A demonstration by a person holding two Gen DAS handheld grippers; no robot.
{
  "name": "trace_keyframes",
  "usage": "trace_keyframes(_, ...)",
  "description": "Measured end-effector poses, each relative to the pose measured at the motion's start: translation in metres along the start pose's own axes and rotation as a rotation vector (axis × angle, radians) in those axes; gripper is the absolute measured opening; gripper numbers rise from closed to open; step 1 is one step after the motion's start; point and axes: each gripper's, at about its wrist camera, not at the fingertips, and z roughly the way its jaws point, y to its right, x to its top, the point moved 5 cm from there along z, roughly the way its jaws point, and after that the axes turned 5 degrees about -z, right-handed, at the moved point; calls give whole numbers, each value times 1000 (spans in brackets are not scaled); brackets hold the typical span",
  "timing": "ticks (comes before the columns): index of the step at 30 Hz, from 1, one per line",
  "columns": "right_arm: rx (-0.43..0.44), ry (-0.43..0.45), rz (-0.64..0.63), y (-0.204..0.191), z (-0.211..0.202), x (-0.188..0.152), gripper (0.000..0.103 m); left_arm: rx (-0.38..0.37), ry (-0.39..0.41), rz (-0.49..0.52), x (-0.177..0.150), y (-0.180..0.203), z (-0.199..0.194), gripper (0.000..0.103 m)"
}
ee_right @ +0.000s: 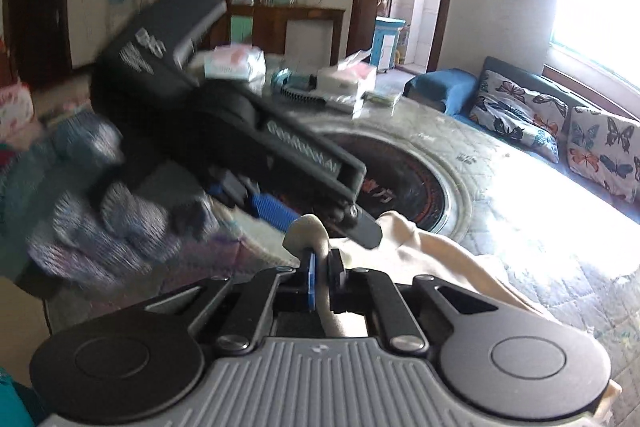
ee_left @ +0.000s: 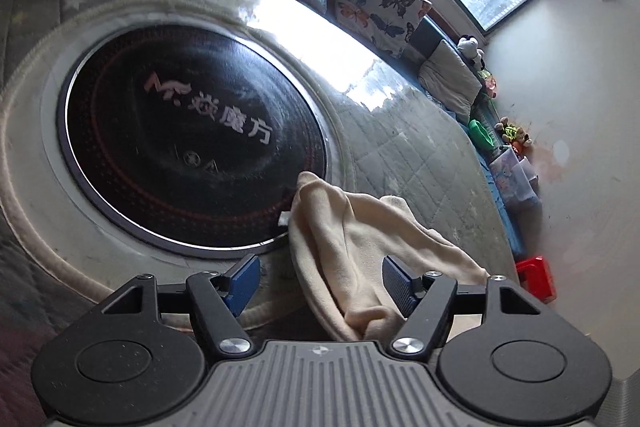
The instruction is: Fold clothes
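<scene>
While one cream garment (ee_right: 440, 259) drapes, right gripper (ee_right: 320, 277) pinches it.

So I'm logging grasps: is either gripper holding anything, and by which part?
The right gripper pinches a bunched fold of the cream garment. The left gripper is open; cloth lies between its fingers, unclamped.

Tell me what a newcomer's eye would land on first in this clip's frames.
First the cream cloth, draped between the open left gripper and pinched at a fold by the shut right gripper. Behind it, the big black round plate with white lettering, sunk into the middle of the quilted table. Butterfly cushions line the sofa under the bright window.
</scene>
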Motion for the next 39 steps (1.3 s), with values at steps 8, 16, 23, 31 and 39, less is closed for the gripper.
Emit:
trace_keyframes(8,29,44,32,6,-22,-6,5,-54,-53,-135,-4,-1,17,30)
trace_keyframes(16,40,33,69,10,-38,-18,15,-30,-29,-124,-7,-1,16,16)
trace_keyframes(23,-142,7,224,63,-61,-45,20,0,-16,-74,-5,5,16,16)
trace_keyframes(31,-398,-53,519,152,-81,-113,30,30,-4,-32,-7,12,16,16)
trace_keyframes(39,-381,-33,687,179,-70,-148,37,51,15,28,-8,25,16,16)
